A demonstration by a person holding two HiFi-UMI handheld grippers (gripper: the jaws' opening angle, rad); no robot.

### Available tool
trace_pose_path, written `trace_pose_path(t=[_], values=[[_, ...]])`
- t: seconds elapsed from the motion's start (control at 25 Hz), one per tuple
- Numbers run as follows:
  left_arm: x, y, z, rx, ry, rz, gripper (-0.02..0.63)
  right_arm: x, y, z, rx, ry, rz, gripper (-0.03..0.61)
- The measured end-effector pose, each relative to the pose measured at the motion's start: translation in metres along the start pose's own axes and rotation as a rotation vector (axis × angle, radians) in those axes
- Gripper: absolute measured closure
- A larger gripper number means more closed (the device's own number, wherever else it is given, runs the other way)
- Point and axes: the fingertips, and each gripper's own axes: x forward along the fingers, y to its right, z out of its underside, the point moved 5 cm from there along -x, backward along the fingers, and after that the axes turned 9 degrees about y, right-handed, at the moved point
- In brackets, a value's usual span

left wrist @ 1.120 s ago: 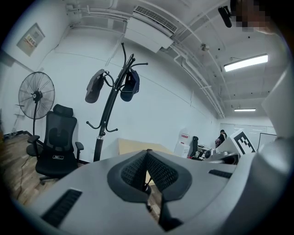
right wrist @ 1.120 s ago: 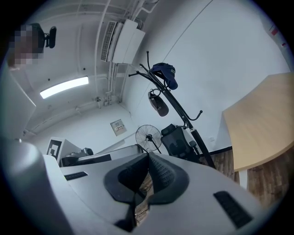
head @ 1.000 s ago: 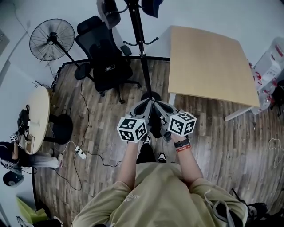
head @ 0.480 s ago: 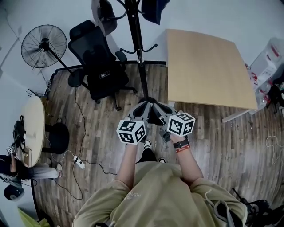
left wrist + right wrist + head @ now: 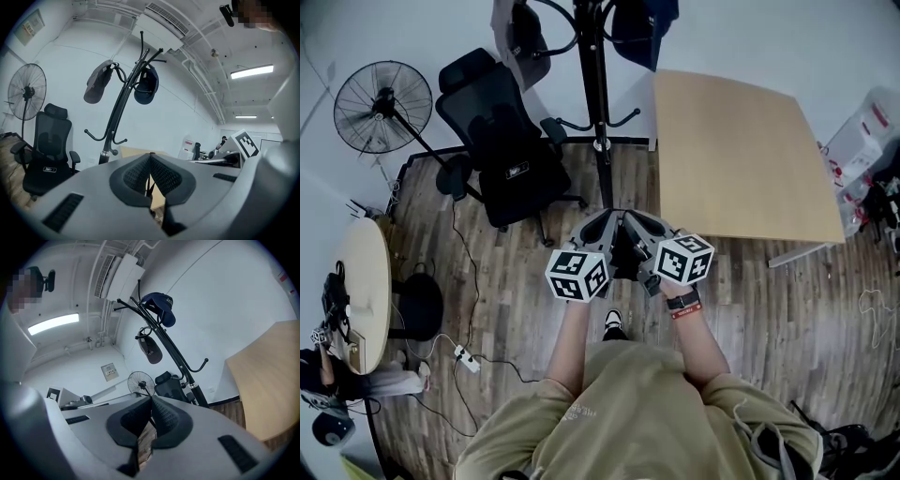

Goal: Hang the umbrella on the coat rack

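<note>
The black coat rack [image 5: 598,112] stands right in front of me, between the office chair and the table. A grey cap [image 5: 517,33] and a navy cap [image 5: 639,23] hang on its upper hooks, and its lower hooks [image 5: 105,137] are bare. No umbrella shows in any view. My left gripper [image 5: 602,225] and right gripper [image 5: 643,225] are held side by side just before the rack's base, both shut with nothing between the pads. In the left gripper view the rack [image 5: 119,108] rises ahead; in the right gripper view the rack [image 5: 176,357] leans across the wall.
A black office chair [image 5: 511,150] stands left of the rack and a standing fan [image 5: 382,105] further left. A light wooden table [image 5: 736,155] fills the right. A round table [image 5: 370,281] and a floor cable with a power strip [image 5: 467,356] lie at the left.
The view has drifted so the rack, chair and fan sit slightly differently in the head view. Both grippers stay shut and close together in front of me.
</note>
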Motion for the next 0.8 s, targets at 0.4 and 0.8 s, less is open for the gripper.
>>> trace_pose_path(t=[0.4,0.8], values=[[0.032,-0.049,-0.002,-0.016,-0.031,0.042,0.592,0.05,0.023,0.001,0.022,0.028,0.074,0.56],[0.065,-0.075,-0.012,-0.027,-0.027,0.042,0.592,0.084,0.044,-0.014,0.014,0.029,0.087,0.56]])
